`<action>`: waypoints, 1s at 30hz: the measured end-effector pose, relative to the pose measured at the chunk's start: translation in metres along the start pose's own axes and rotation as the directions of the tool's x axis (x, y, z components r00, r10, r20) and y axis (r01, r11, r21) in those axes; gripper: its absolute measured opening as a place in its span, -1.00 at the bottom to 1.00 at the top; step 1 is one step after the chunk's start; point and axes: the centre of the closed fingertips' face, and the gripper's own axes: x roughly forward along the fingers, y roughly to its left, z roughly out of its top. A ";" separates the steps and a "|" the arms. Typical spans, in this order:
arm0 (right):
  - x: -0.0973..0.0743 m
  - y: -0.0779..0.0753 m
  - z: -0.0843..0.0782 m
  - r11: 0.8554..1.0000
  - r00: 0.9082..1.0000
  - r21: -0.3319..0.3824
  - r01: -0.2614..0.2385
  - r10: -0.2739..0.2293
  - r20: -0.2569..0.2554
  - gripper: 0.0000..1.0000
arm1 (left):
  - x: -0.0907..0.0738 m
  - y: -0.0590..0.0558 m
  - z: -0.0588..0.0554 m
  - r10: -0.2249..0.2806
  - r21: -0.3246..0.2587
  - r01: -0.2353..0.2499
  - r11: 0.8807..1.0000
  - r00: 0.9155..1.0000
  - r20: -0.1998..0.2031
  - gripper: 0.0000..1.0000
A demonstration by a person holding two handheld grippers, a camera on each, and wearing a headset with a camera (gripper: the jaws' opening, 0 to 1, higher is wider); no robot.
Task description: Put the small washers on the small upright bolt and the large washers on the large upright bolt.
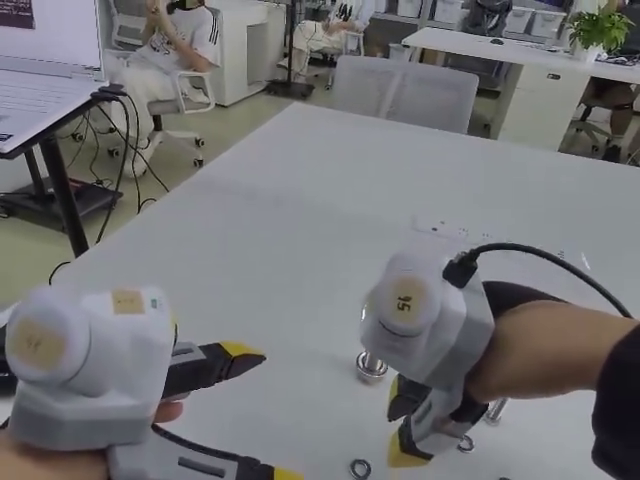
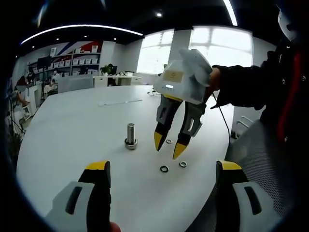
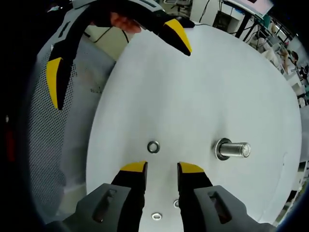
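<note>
1. It was an open-plan office or lab room, with white worktables (image 1: 300, 200) and a grey office chair (image 1: 405, 95).
2. Shelves of storage bins (image 2: 79, 63) lined one wall near large windows (image 2: 222, 46).
3. A potted plant (image 1: 600, 28) stood on a desk (image 1: 500, 50), and cables (image 1: 110, 150) trailed under a stand.

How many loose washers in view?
3 in the left gripper view: one washer between the right gripper's tips, two side by side below. Others may be hidden.
</note>
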 end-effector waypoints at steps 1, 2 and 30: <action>0.002 0.002 0.001 1.000 1.000 0.000 -0.004 0.004 -0.001 -0.48 | -0.001 -0.001 0.000 0.000 0.000 0.000 1.000 1.000 0.000 0.80; 0.003 0.003 0.001 1.000 1.000 -0.002 -0.006 0.006 -0.003 -0.48 | -0.001 -0.002 -0.001 0.000 0.001 0.000 1.000 1.000 0.000 0.80; 0.027 0.016 0.014 0.999 1.000 -0.038 -0.023 0.023 -0.015 -0.55 | -0.011 -0.019 -0.002 0.003 0.016 -0.003 1.000 1.000 0.006 0.80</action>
